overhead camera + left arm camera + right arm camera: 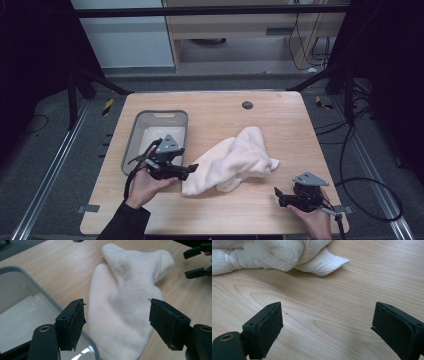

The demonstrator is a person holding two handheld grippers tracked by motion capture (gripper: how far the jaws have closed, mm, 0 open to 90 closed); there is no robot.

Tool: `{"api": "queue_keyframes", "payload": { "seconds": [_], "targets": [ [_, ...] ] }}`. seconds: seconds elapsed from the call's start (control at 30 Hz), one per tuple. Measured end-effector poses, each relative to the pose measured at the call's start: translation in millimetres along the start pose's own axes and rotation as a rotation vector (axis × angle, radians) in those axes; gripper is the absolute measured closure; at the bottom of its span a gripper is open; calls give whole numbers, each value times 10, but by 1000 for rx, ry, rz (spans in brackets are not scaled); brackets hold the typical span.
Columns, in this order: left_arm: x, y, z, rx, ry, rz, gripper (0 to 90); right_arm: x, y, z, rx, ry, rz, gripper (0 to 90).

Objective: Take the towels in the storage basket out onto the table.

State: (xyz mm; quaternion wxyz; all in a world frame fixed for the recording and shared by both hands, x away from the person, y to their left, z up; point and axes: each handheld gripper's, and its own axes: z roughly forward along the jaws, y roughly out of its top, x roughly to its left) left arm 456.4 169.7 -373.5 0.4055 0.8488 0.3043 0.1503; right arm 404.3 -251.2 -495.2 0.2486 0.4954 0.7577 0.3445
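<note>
Grey bin (131, 137) holds a white liner; both grippers' jaws gape beside the towel (235, 160).

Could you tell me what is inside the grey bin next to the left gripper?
The grey bin shows a pale, whitish bottom with nothing standing in it. Its near corner is hidden behind the left gripper. The white towel lies outside it on the table.

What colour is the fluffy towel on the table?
The towel is creamy white, clearest in the left gripper view.
</note>
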Motion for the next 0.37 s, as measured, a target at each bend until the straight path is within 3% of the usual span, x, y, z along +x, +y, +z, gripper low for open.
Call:
{"api": "queue_keyframes", "payload": {
  "seconds": [0.3, 0.37],
  "targets": [
    [182, -334, -329, -62, 81, -83, 288, -9, -9, -5, -4, -7, 10, 90],
    [239, -437, -410, -87, 100, -118, 290, -18, -10, -3, -6, -9, 12, 88]
  ]
}}
